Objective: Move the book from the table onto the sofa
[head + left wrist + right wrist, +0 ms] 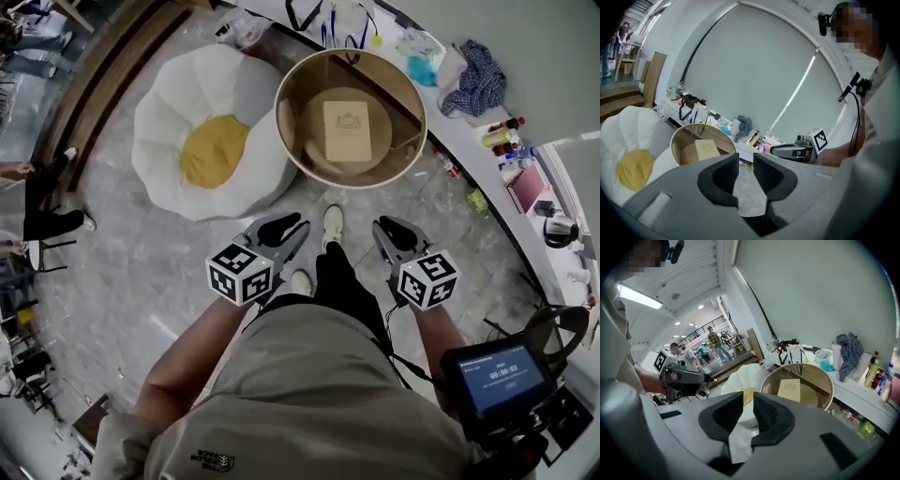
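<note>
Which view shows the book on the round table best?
The head view: it looks straight down on the book, whole cover showing, on the round table. Both gripper views show it smaller and slanted.

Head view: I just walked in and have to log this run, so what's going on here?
A person stands facing a round table and holds a gripper in each hand. The left gripper and the right gripper both hover short of the table, jaws apart with nothing between them. The book lies flat on the table, not yet picked up. The sofa, white and flower-shaped with a yellow centre, sits on the floor to the table's left.
</note>
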### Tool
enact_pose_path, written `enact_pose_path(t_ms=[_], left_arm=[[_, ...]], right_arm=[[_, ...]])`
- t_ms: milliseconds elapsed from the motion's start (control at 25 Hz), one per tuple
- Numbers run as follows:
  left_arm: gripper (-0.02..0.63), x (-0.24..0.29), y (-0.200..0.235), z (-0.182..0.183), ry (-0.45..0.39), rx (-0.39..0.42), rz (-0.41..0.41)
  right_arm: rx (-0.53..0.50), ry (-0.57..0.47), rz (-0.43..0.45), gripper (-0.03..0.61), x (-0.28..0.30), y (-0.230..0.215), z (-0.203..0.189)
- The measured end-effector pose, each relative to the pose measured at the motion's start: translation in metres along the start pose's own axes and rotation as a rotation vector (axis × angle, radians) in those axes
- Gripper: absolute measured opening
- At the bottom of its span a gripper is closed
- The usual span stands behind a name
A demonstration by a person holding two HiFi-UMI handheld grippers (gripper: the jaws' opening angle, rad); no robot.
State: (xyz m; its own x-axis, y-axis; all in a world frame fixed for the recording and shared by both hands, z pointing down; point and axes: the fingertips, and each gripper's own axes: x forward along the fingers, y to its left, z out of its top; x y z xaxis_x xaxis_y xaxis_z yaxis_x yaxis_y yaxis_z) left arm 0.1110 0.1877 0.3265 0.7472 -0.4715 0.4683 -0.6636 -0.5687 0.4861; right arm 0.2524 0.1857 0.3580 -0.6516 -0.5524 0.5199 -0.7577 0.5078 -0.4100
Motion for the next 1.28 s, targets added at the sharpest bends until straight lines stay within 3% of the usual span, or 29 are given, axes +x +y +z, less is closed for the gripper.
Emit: enact_pose_path(t_ms=[240,440,880,1280], left_arm=[[0.091,0.095,0.072,0.027,0.042,-0.055,0.032],[0.1,0.142,0.115,0.021,0.085,-0.097,0.067],[0.127,0.261,0.24,-0.05,0.207,-0.245,0.121],[0.169,0.32,0.306,-0.1,0.273,-0.349,0.141]], right_arm=[[0.068,0.063,0.015,0.072,0.073,-0.1,0.015],[0.081,0.119,0.012,0.075,0.108,-0.146,0.009],[0.175,0.229,-0.009,0.094,0.223,-0.249,-0.048],[0.313,0.26,-0.049,0.114,0.302,-0.315,-0.09]])
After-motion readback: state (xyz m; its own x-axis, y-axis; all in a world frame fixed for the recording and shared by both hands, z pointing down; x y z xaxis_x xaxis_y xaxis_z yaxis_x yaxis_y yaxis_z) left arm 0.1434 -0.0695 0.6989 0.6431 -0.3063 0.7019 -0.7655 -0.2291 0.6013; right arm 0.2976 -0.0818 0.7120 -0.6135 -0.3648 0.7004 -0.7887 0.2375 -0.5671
